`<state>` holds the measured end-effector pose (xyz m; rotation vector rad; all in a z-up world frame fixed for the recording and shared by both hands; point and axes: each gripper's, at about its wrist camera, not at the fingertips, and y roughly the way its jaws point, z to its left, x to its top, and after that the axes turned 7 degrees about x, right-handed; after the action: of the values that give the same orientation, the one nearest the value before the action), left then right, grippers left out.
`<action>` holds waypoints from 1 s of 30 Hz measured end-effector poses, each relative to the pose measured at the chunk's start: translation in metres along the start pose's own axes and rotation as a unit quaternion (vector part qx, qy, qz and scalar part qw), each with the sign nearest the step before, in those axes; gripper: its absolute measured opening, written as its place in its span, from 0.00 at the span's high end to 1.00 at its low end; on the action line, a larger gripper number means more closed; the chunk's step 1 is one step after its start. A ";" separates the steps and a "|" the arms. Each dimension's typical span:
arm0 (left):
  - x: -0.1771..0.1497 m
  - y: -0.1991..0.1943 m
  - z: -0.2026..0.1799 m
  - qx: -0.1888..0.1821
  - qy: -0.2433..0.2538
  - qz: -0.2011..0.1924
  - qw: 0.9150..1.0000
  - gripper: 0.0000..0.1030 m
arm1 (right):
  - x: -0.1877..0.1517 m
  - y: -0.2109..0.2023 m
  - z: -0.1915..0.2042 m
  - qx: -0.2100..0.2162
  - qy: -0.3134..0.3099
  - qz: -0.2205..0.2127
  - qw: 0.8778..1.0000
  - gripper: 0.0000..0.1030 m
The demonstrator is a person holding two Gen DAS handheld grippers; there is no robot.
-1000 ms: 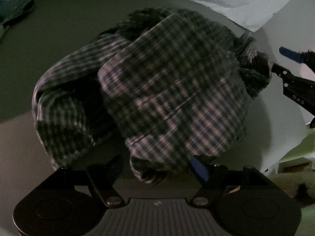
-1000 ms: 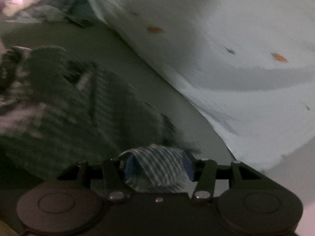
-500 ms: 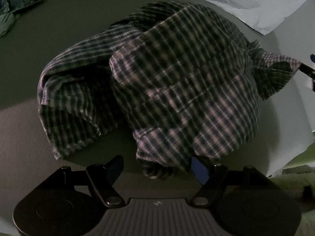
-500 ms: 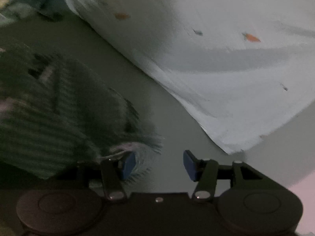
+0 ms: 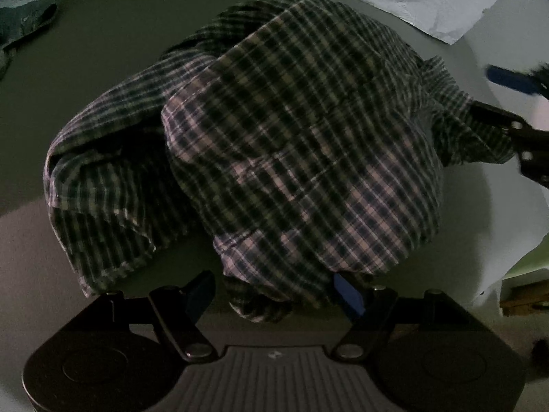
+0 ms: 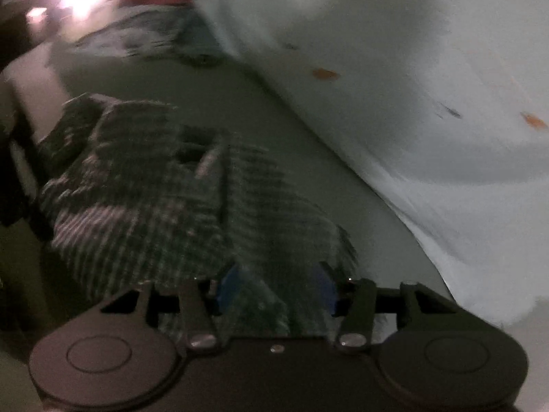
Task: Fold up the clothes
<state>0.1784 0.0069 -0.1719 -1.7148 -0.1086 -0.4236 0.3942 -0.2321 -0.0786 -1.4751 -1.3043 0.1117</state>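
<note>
- One plaid shirt (image 5: 302,144) lies bunched on the grey-green surface (image 5: 113,34), spread in two lobes: a larger fold toward the right and a smaller fold toward the left.
- Two grippers work at it. The left gripper (image 5: 278,292) hangs over the shirt's near hem with its jaws standing wide; a tuck of hem lies between them, and only the right pad seems to touch cloth, so nothing is grasped.
- The right gripper (image 6: 276,286) has a corner of the shirt between its two blue pads; its jaws have just been closing, but the blurred view leaves it unclear whether they pinch the cloth.
- One pale sheet (image 6: 429,110) with a few orange specks lies beyond the shirt.
</note>
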 end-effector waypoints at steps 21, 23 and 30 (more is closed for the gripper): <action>0.002 -0.009 -0.064 0.155 0.093 -0.150 0.972 0.84 | -0.021 0.032 0.022 -0.056 -0.086 0.054 0.993 0.97; 0.013 -0.036 -0.069 0.194 0.106 -0.204 0.954 0.85 | -0.014 0.015 0.020 -0.112 -0.088 0.030 0.989 0.98; 0.087 -0.140 -0.089 0.292 0.082 -0.419 0.856 0.88 | 0.044 -0.057 0.002 -0.285 -0.065 -0.097 0.951 0.98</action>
<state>0.1968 -0.0663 -0.0010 -0.9448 -0.7983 -1.0565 0.3732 -0.2107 -0.0132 -1.8282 -1.6719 -0.3300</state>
